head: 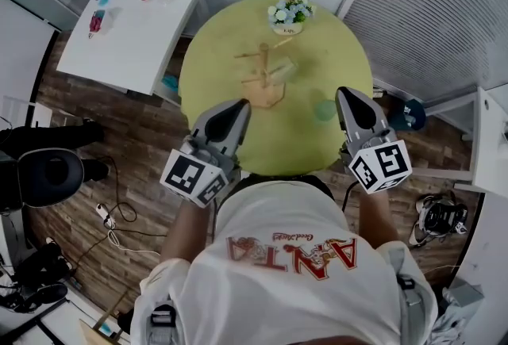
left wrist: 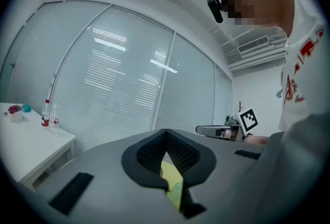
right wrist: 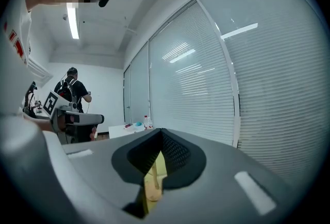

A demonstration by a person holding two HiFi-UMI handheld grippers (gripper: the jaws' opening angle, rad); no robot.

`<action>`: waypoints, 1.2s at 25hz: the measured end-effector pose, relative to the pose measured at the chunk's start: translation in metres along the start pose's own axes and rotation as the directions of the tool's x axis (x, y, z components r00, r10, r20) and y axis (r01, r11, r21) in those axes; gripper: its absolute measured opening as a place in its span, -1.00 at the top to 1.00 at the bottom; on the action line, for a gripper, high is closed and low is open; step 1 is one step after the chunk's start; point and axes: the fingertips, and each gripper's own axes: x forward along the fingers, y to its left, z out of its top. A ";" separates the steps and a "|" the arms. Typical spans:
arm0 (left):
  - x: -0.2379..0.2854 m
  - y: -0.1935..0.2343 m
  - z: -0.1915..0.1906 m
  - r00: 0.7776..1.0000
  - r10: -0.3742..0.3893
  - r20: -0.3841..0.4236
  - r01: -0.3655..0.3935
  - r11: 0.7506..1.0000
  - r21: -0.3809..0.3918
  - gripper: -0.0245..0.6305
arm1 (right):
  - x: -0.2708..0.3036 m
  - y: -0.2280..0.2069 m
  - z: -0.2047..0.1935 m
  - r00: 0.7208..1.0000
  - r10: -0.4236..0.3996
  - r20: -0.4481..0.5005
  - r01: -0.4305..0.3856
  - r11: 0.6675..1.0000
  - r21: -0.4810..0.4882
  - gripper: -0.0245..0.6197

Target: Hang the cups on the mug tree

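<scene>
Tools hover over the near edge of the round yellow table (head: 222,50), low in the frame. The left tool (head: 236,107) and the right tool (head: 346,94) each have their jaws closed together on nothing. The wooden mug tree (head: 265,75) stands mid-table, and a green cup (head: 324,109) sits just left of the right tool.

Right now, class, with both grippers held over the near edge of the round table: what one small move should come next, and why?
Probably open the right gripper and ease it down toward the green cup. Its jaws are together with nothing held. The cup sits on the yellow table just beside the gripper's tip, not yet hung. The mug tree stands further in.
</scene>
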 end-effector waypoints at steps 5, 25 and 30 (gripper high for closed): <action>0.000 -0.002 0.000 1.000 0.007 -0.006 -0.007 1.000 0.001 0.90 | 0.001 -0.001 -0.001 1.000 0.019 -0.004 -0.019 1.000 0.004 0.92; 0.023 -0.016 -0.025 0.996 0.049 -0.081 -0.050 0.999 -0.017 0.90 | 0.019 -0.091 -0.195 0.822 -0.058 -0.566 0.029 0.998 -0.061 0.02; 0.026 -0.015 -0.029 0.992 0.081 -0.101 -0.083 0.996 -0.018 0.90 | 0.032 -0.099 -0.261 0.723 -0.025 -0.690 -0.019 0.998 -0.056 -0.14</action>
